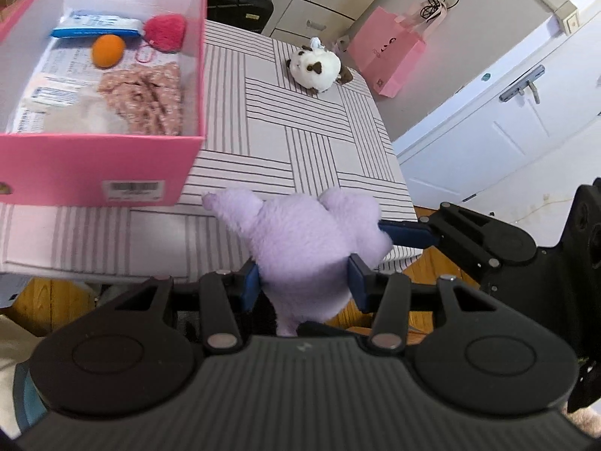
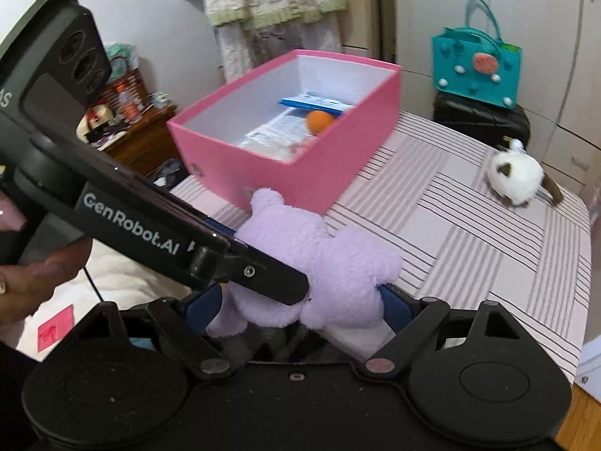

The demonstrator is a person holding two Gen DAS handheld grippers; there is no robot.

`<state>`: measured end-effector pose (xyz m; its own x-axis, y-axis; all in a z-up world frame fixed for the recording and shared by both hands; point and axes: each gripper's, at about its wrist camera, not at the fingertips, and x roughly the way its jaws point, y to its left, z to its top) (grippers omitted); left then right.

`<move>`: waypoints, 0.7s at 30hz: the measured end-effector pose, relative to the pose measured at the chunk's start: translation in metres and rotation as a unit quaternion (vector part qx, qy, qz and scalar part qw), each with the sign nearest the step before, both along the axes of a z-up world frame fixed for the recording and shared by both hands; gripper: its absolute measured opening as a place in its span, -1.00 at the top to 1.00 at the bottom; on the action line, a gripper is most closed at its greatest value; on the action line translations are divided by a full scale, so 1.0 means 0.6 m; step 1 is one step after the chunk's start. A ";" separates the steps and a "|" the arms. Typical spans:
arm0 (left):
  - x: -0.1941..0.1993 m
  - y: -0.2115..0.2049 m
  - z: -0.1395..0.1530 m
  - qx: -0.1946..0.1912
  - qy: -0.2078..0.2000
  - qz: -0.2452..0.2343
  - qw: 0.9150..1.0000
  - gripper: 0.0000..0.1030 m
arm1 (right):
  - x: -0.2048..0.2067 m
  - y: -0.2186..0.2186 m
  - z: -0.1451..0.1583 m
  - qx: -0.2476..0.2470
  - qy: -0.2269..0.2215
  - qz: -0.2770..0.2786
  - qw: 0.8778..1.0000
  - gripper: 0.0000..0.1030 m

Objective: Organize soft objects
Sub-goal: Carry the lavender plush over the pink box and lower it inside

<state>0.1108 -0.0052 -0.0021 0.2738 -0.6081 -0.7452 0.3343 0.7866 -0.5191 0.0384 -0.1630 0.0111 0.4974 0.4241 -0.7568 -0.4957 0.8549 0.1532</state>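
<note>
Right of the pink box (image 1: 94, 158) the striped worktop (image 1: 319, 143) is mostly bare, just a white plush (image 1: 315, 69) by the far edge. Both tongs, left (image 1: 304, 274) and right (image 2: 300, 300), are clamped on the purple plush (image 1: 308, 233).

**Lighting and picture quality: both wrist views**

Illumination is soft, even daylight-like; no single source is visible. Shadows are faint. The white panelled door (image 1: 499, 127) in the left wrist view reads bright, near overexposed. Fisheye distortion is strong: the striped grey-and-white tablecloth (image 1: 300, 120) bows, and dark vignetting clips the corners. The pink cardboard box (image 2: 300, 173) is slightly soft in the right wrist view. The fluffy lilac plush toy (image 1: 311, 240) and the white-and-brown plush animal (image 2: 516, 180) show mild blur. Black gripper housings render dark, with little detail.
</note>
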 end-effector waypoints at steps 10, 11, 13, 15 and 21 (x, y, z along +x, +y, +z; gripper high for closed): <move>-0.039 0.110 0.060 -0.007 -0.044 0.036 0.998 0.10 | 0.006 0.080 0.061 0.018 -0.029 0.084 0.996 -0.78; -0.041 0.118 0.067 -0.002 -0.052 0.038 0.998 0.10 | 0.011 0.086 0.067 0.020 -0.030 0.090 0.995 -0.78; -0.041 0.130 0.080 0.004 -0.064 0.040 0.997 0.10 | 0.023 0.094 0.078 0.025 -0.033 0.098 0.994 -0.78; -0.036 0.143 0.093 0.009 -0.078 0.043 0.996 0.10 | 0.033 0.105 0.088 0.023 -0.042 0.104 0.993 -0.78; -0.005 0.161 0.120 0.023 -0.124 0.056 0.990 0.10 | 0.073 0.128 0.111 0.018 -0.079 0.104 0.991 -0.71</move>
<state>0.1076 0.0915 0.0701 0.5153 -0.5301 -0.6734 0.3562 0.8471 -0.3943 0.0820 -0.0861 0.0776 0.5078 0.5549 -0.6590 -0.6813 0.7268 0.0870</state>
